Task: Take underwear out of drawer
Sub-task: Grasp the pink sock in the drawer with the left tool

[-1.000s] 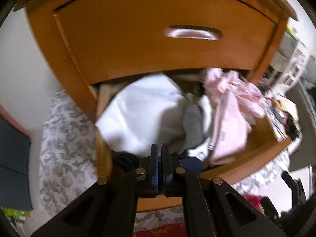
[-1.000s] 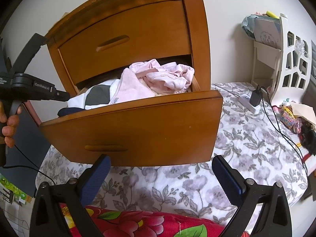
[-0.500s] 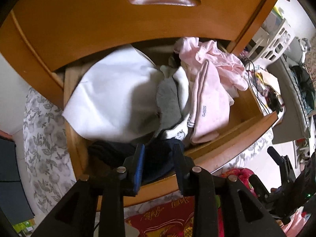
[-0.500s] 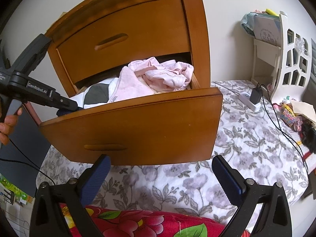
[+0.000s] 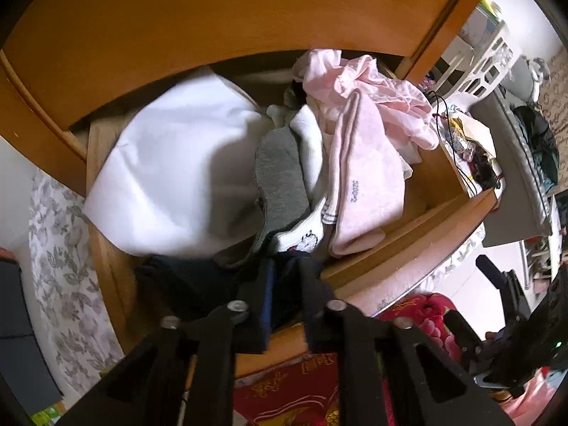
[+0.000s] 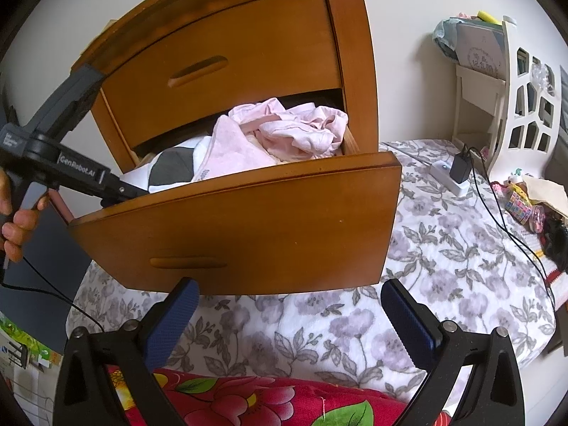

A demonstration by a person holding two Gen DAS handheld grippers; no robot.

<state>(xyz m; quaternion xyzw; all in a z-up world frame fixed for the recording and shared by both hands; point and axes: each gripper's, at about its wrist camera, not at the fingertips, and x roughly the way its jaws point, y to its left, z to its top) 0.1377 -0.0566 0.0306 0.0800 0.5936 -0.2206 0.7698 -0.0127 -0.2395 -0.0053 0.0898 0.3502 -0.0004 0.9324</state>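
Note:
The open wooden drawer (image 5: 408,234) (image 6: 248,227) is stuffed with clothes: a white cloth (image 5: 177,177), a grey sock (image 5: 280,177), pink garments (image 5: 365,184) (image 6: 291,131), and a dark navy piece of underwear (image 5: 191,284) at the front left corner. My left gripper (image 5: 287,277) points steeply down into that corner, its jaws closing with a fold of the navy fabric between the pads. In the right wrist view the left gripper (image 6: 120,191) dips behind the drawer front. My right gripper (image 6: 287,319) hangs open and empty below the drawer front.
The upper drawer (image 6: 220,67) is closed. A floral bed sheet (image 6: 443,266) lies under and right of the chest, with a charger and power strip (image 6: 458,170) and cables on it. A white rack (image 6: 525,106) stands at the right. A red floral blanket (image 6: 248,404) lies nearest.
The left gripper tipped down and sank into the drawer's front left corner. Its jaws opened over the navy fabric, then narrowed onto it. The right gripper stayed still.

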